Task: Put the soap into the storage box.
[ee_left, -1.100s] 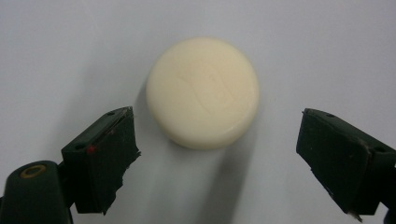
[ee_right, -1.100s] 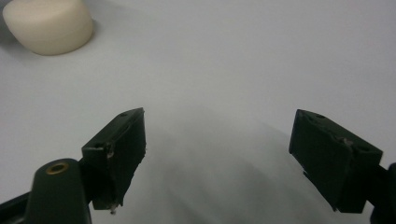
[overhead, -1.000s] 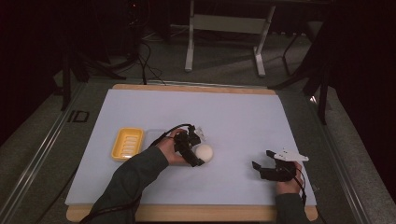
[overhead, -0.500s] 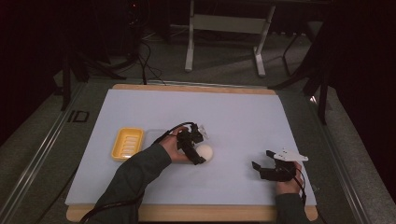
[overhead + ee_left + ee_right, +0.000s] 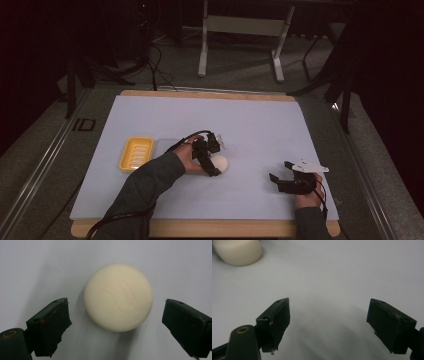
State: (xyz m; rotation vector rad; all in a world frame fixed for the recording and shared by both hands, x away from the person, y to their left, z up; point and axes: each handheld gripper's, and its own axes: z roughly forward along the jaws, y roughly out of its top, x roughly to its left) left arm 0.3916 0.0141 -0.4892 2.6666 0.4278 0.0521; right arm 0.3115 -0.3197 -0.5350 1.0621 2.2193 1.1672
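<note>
A round cream bar of soap lies on the pale mat near the table's middle. My left gripper hangs right over it, open, with one jaw on each side. In the left gripper view the soap sits between the two black jaws with a gap on both sides, and my left gripper touches nothing. My right gripper rests low at the front right, open and holding nothing. The right gripper view has my right gripper over bare mat, with the soap far off at the upper left.
A yellow soap dish stands to the left of the soap on the mat. The wooden table edge runs along the front. Metal frame legs stand on the floor beyond the table.
My left gripper has crept slightly towards the soap and settled over it. The right gripper has stayed where it was.
</note>
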